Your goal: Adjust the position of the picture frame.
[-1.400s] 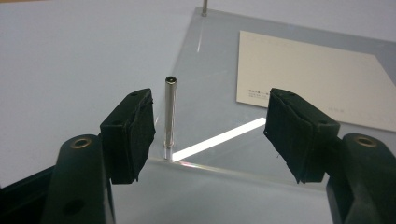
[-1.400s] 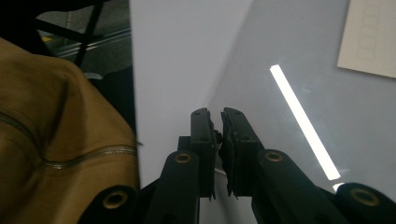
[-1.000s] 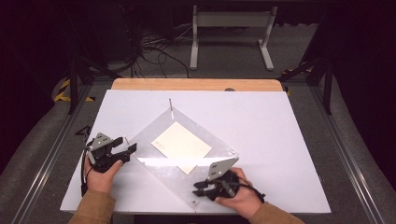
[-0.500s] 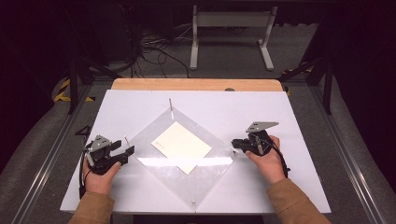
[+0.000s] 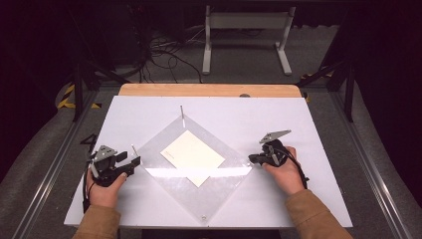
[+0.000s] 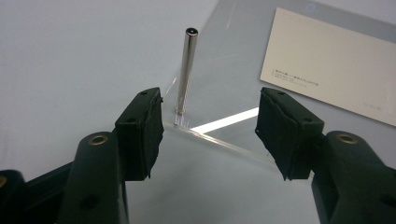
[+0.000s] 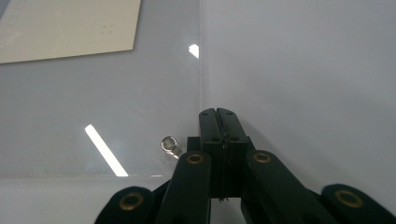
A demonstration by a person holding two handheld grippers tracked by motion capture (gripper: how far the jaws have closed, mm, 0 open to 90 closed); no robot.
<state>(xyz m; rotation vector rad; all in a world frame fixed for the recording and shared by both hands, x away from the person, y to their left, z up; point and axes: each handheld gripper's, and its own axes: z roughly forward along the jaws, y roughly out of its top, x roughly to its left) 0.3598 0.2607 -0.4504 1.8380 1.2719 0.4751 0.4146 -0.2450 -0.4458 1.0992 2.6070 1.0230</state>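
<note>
At lower left of the high view, the left hand-held gripper point(image 5: 133, 163), jaws apart, faces the upright metal pin point(image 6: 186, 74) on the clear sheet's point(image 5: 199, 199) left corner; the right hand-held gripper point(image 5: 253, 159), jaws together, touches the right corner.

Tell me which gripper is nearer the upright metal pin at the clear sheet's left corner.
Left. The left gripper has its open jaws right at the pin; the right gripper sits at the sheet's opposite corner.
</note>
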